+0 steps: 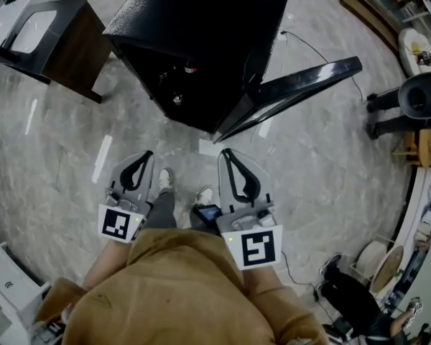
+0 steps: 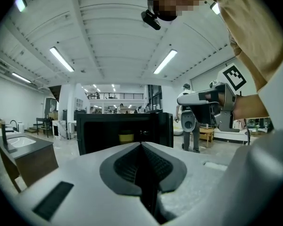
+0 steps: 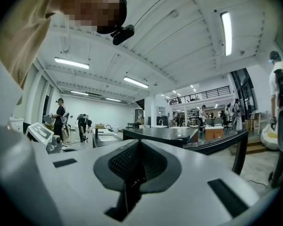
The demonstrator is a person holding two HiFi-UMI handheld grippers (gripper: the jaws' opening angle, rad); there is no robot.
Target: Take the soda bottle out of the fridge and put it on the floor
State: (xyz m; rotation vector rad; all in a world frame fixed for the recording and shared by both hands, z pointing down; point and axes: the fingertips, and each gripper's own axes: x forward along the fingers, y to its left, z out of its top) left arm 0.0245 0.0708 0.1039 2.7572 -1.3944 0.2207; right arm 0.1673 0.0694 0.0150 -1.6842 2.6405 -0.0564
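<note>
The soda bottle (image 1: pixel 190 68) is inside the fridge (image 1: pixel 201 20), showing from the head view as little more than a small cap in the dark interior. From the left gripper view, a yellowish shape (image 2: pixel 126 137) sits on the shelf at mid-height, but I cannot tell whether that is the same bottle. The fridge stands on the floor (image 1: pixel 72 142), and its door (image 1: pixel 294 85) is swung wide open to the right of the cabinet as the head view sees it. In front of the open fridge, and well short of it, both tools hang side by side. The left gripper (image 1: pixel 145 154) has its jaws pressed together with nothing between them, and its own view (image 2: pixel 141 145) looks straight into the fridge opening. The right gripper (image 1: pixel 226 152) is also closed and empty, and its own view (image 3: pixel 139 142) looks over the fridge top and the door edge. A slip of paper (image 1: pixel 208 148) lies on the floor between the grippers and the fridge. The person's shoes (image 1: pixel 165 180) are just below the grippers. A dark sink cabinet (image 1: pixel 50 38) stands left of the fridge. A cable (image 1: pixel 323 52) trails off to the right behind the door, and a black stool (image 1: pixel 416 99) sits further right.
</note>
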